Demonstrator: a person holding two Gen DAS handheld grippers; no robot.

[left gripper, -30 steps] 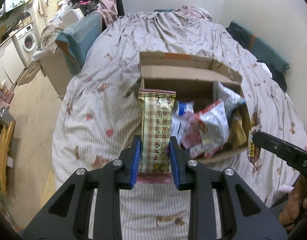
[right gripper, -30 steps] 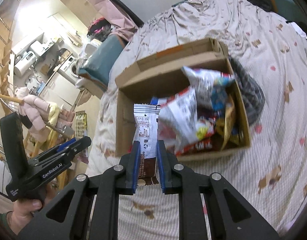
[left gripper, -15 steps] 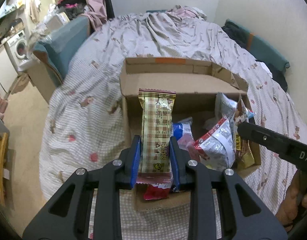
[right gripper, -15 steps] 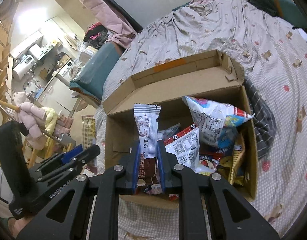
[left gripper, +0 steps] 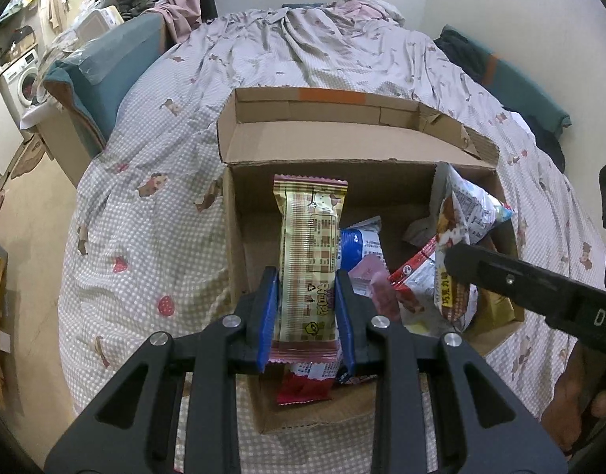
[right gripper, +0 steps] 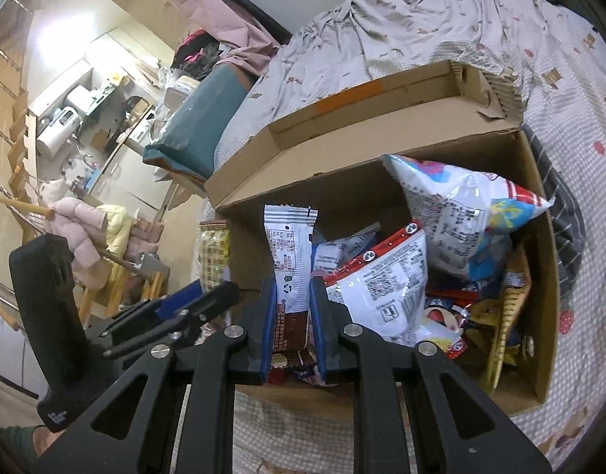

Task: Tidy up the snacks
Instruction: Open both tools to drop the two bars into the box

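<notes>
An open cardboard box point(left gripper: 382, 150) sits on the bed and holds several snack packets. My left gripper point(left gripper: 306, 308) is shut on a tan checked snack bar point(left gripper: 311, 252), held upright over the box's left part. My right gripper point(right gripper: 292, 316) is shut on a white and brown snack bar point(right gripper: 290, 256), held upright over the box point(right gripper: 382, 118) near its left wall. The left gripper also shows in the right wrist view point(right gripper: 176, 312), just left of mine, with the tan bar point(right gripper: 214, 252). The right gripper shows at the right of the left wrist view point(left gripper: 520, 280).
The bed point(left gripper: 153, 237) has a checked quilt with bear prints. Large crisp bags point(right gripper: 461, 213) fill the box's right side. A teal cushion point(left gripper: 105, 67) lies at the bed's left edge. A washing machine point(left gripper: 22, 79) stands on the far left.
Both grippers have moved forward over the box with their bars still held. The box now fills more of both views.
</notes>
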